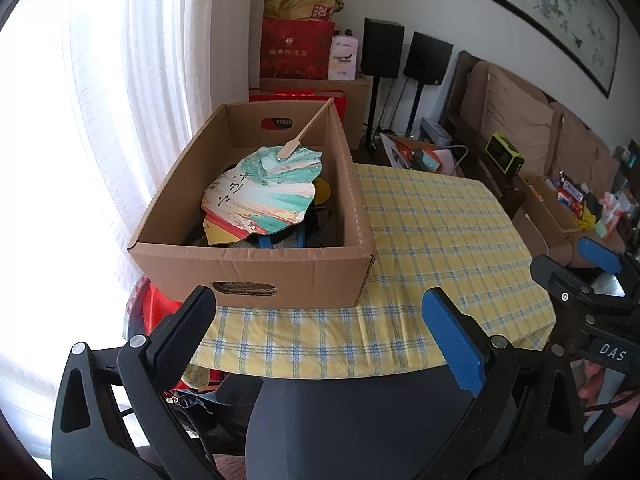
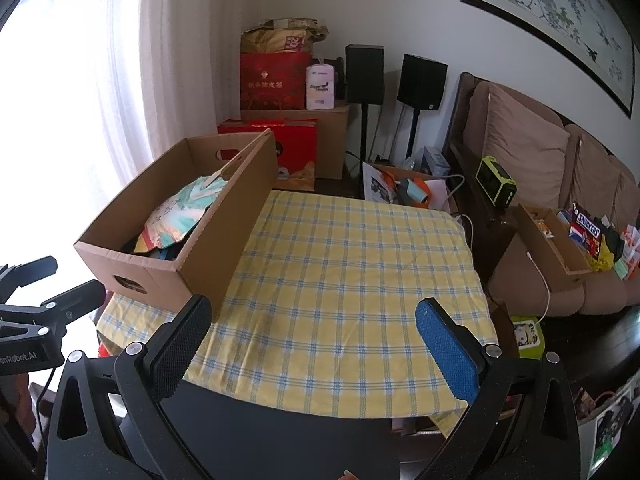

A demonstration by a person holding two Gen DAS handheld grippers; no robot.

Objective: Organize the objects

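I take the cardboard box (image 1: 256, 268) as my landmark. It stands on the left part of the table, on the yellow checked tablecloth (image 1: 432, 240), beside the white curtain (image 1: 120, 100).

Inside the box I see a painted fan (image 1: 260, 192), teal, white and red, lying flat on top of darker items I cannot identify. Its wooden handle (image 1: 308, 128) slants up and rests against the box's far right corner.

My left gripper (image 1: 320, 328) hangs in front of the box's near wall, fingers spread wide and empty. Its black finger (image 1: 192, 332) sits just below the near wall's handle cutout; its blue finger (image 1: 456, 344) lies right of the box, over the cloth. The fan is well beyond both fingertips, inside the box.

My right gripper (image 2: 312, 336) hangs to the right of the box, over bare cloth, also spread wide and holding nothing. Its black finger (image 2: 180, 344) is near the box's near right corner; I cannot tell whether it touches. The fan (image 2: 176, 216) lies up and to the left of it.

To the right of the box, past the table, I note a brown sofa (image 2: 540, 168).
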